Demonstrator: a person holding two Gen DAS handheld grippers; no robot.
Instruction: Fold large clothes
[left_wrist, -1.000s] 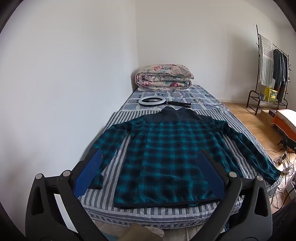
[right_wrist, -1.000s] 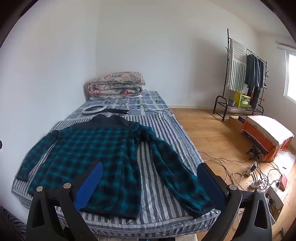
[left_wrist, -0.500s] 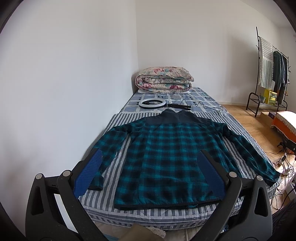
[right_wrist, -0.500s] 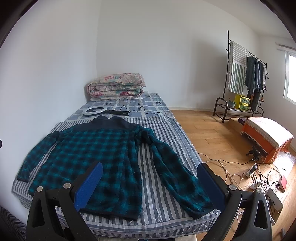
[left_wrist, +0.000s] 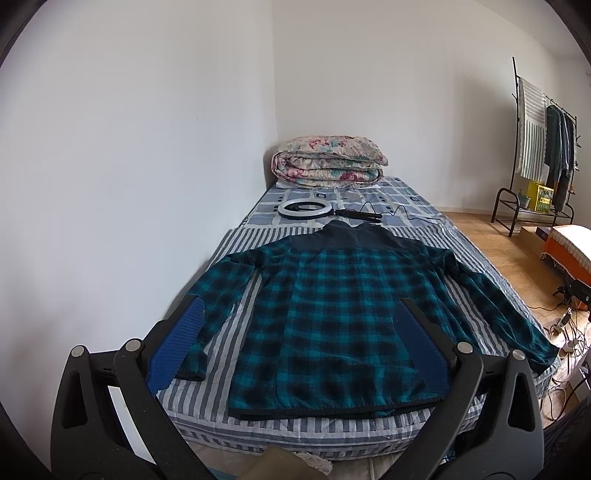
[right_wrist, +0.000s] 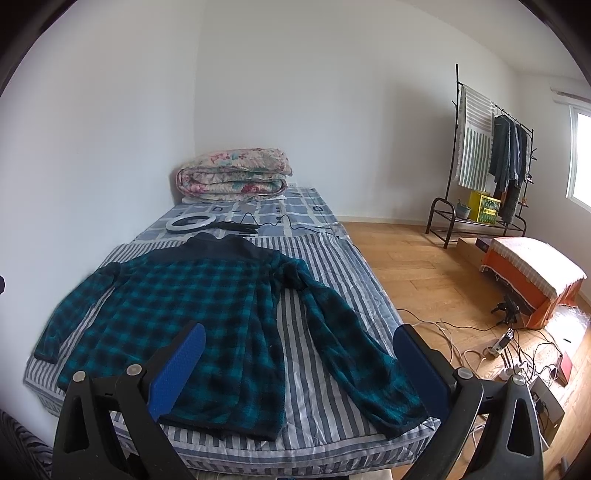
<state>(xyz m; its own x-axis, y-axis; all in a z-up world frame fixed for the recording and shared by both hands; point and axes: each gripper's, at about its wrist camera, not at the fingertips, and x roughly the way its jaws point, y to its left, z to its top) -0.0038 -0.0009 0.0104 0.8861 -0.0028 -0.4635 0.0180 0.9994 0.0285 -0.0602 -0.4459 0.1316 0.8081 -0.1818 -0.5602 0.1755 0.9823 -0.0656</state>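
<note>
A teal and black plaid jacket (left_wrist: 332, 317) lies flat, back up, on the striped bed (left_wrist: 236, 240), sleeves spread to both sides, collar at the far end. It also shows in the right wrist view (right_wrist: 192, 314). My left gripper (left_wrist: 299, 343) is open and empty, held above the foot of the bed over the jacket's hem. My right gripper (right_wrist: 299, 362) is open and empty, held above the near right corner, over the right sleeve (right_wrist: 354, 354).
A folded floral quilt (left_wrist: 328, 162) and a ring light (left_wrist: 306, 208) with cable lie at the bed's far end. A wall runs along the left. A clothes rack (right_wrist: 487, 170), an orange covered box (right_wrist: 532, 273) and floor cables (right_wrist: 517, 354) stand to the right.
Both views have tilted up slightly, so the bed and jacket sit a little lower in frame. The jacket has not moved and both grippers stay open.
</note>
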